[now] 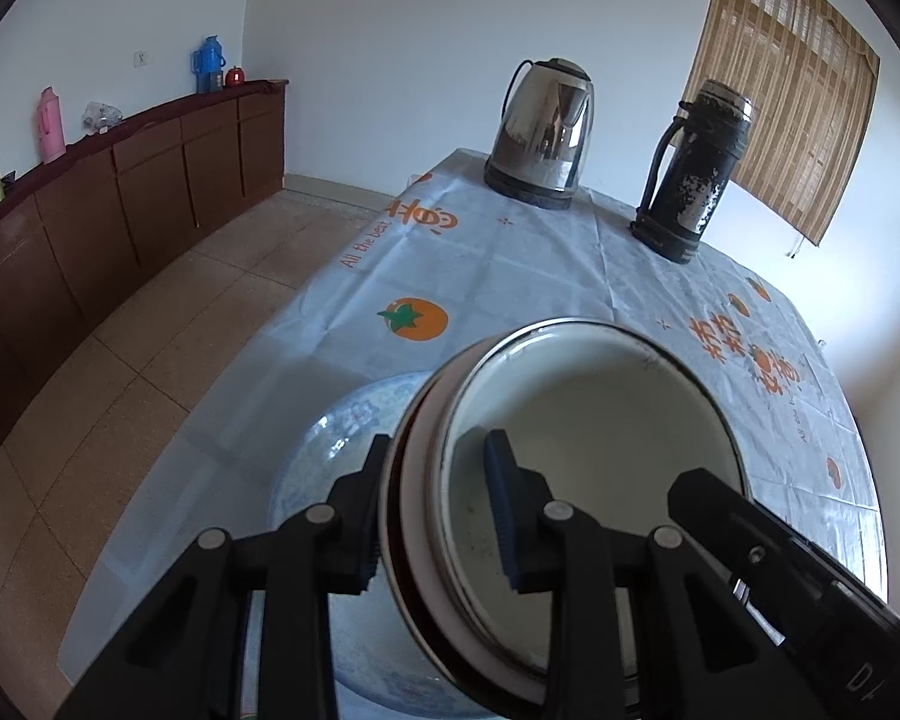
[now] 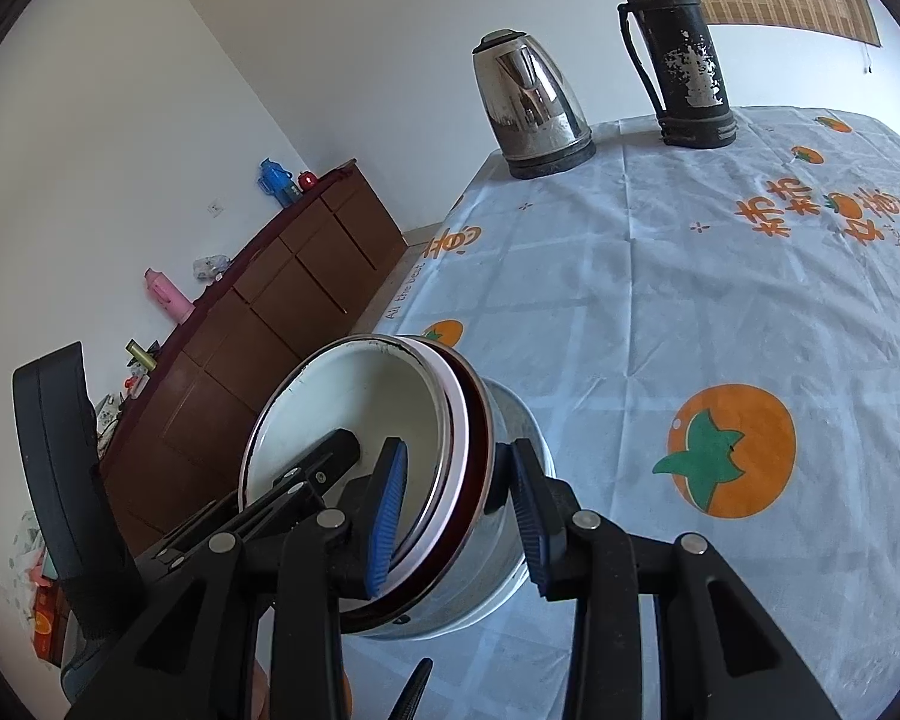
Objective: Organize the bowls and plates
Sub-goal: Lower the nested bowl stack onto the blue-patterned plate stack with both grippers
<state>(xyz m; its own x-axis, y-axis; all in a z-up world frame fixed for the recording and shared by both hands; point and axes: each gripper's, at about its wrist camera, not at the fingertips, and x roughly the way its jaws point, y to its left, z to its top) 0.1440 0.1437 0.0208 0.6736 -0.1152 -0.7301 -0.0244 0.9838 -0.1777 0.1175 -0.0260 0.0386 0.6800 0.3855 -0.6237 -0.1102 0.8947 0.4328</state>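
Both hand-held grippers flanked a stack of nested bowls (image 1: 576, 480). On the left hand-held gripper (image 1: 435, 510), one finger sat inside the white enamel bowl and one outside, closed on the rim. On the right hand-held gripper (image 2: 456, 516), the pads straddled the opposite wall the same way, closed on it, presumably sharing the weight. The stack hung tilted above a blue-patterned plate (image 1: 330, 450) on the counter (image 2: 630, 312), likely to be set down there.

Left tongs (image 1: 435, 510) clamped across a rim, right tongs (image 2: 459, 516) likewise, facing each other
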